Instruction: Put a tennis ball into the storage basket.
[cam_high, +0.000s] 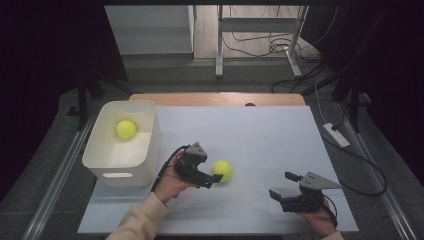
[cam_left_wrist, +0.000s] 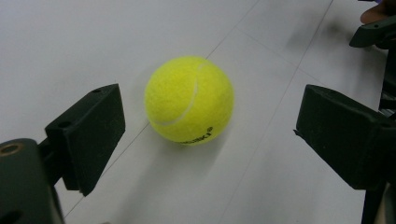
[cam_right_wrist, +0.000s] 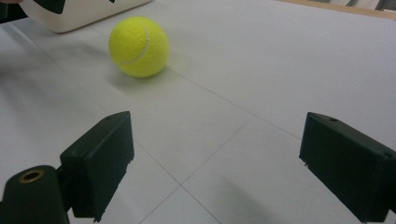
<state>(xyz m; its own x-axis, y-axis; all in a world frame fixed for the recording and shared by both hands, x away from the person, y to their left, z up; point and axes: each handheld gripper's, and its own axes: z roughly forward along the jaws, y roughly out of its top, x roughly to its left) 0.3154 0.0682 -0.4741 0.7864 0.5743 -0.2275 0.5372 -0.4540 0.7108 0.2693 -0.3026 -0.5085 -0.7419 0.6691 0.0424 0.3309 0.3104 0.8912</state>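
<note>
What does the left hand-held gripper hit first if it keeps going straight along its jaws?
Likely the yellow felt tennis ball on the white table, lying just ahead between the left hand-held gripper's open jaws, untouched.

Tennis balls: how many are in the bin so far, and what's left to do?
One tennis ball already lies in the white bin. In hand: the left gripper is open around the second ball on the table, its pads clear of it. Left: close on it, then probably carry it to the bin. The right gripper is open and holds nothing.
</note>
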